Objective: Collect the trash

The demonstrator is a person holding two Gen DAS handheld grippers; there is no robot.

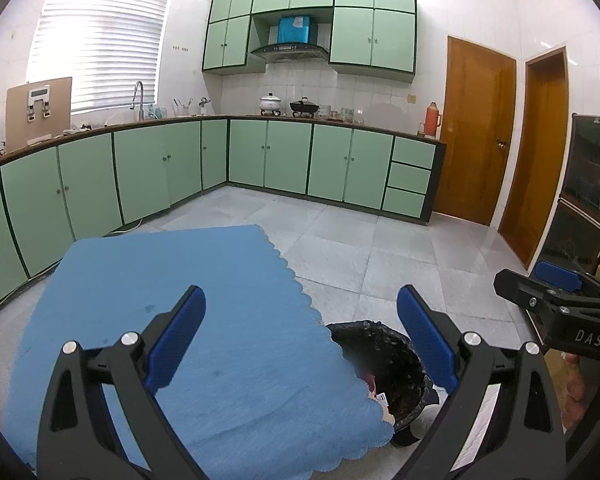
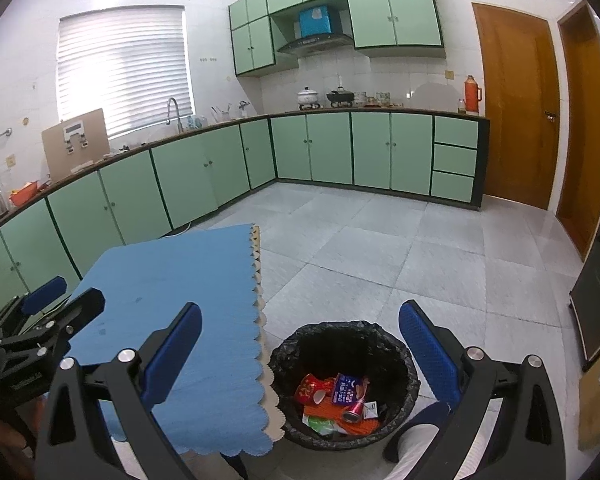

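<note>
A black-lined trash bin stands on the floor beside a table with a blue scalloped cloth. Inside it lie wrappers, a red packet and a red can. My right gripper is open and empty, above the bin. My left gripper is open and empty over the cloth's right edge; the bin shows partly under that edge. Each gripper also shows in the other's view: the right one and the left one.
Green kitchen cabinets run along the left and far walls under a counter with pots and a sink. Two wooden doors stand at the right. A dark cabinet is at the far right. Grey tiled floor lies beyond the table.
</note>
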